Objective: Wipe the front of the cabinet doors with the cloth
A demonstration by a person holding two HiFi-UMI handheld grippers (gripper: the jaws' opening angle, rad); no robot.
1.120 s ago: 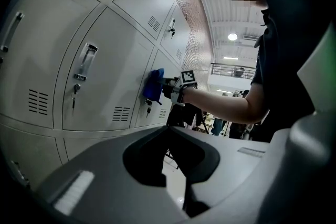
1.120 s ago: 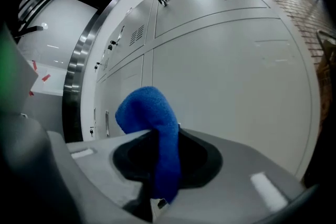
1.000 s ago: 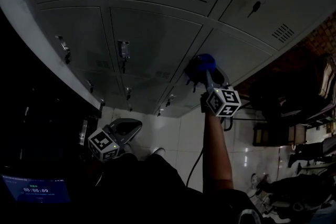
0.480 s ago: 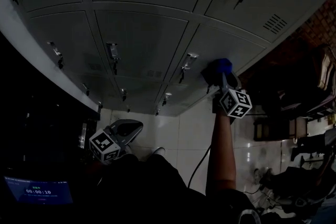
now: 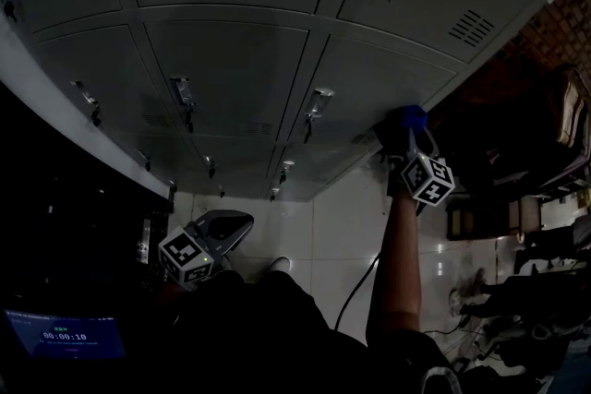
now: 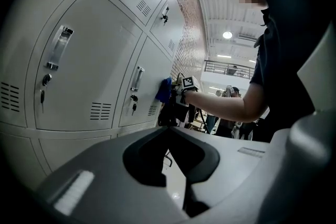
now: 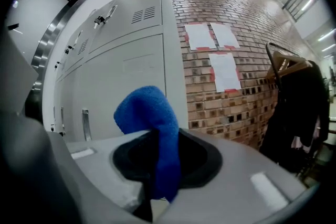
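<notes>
Left gripper (image 5: 214,240) hangs low by the person's body, well apart from the lockers; in the left gripper view its jaws sit together with nothing between them, pointed past the lower doors toward the tiled floor (image 5: 337,226)

Right arm (image 5: 392,263) stretched out from the body. Right gripper (image 5: 404,141) at its end, marker cube facing the head camera. Jaws clenched on the blue cloth (image 7: 149,113): a fold pinched in the throat, the rest bunched up and bulging out ahead of the jaws

Cloth (image 5: 407,119) pressed against the grey cabinet doors (image 5: 231,69), at the lower outer corner of the last door (image 5: 392,74) in the row, near the cabinet's end edge. Left gripper view confirms it: cloth (image 6: 164,89) on the door face, just beside a small vent, right of that door's latch handle (image 6: 137,78)

Beyond the cabinet end: brick wall (image 7: 210,92) with three paper sheets (image 7: 224,72) taped on. Dark garment on a hanger (image 7: 294,97) further right. People standing in the distance (image 6: 231,97), under ceiling lights
</notes>
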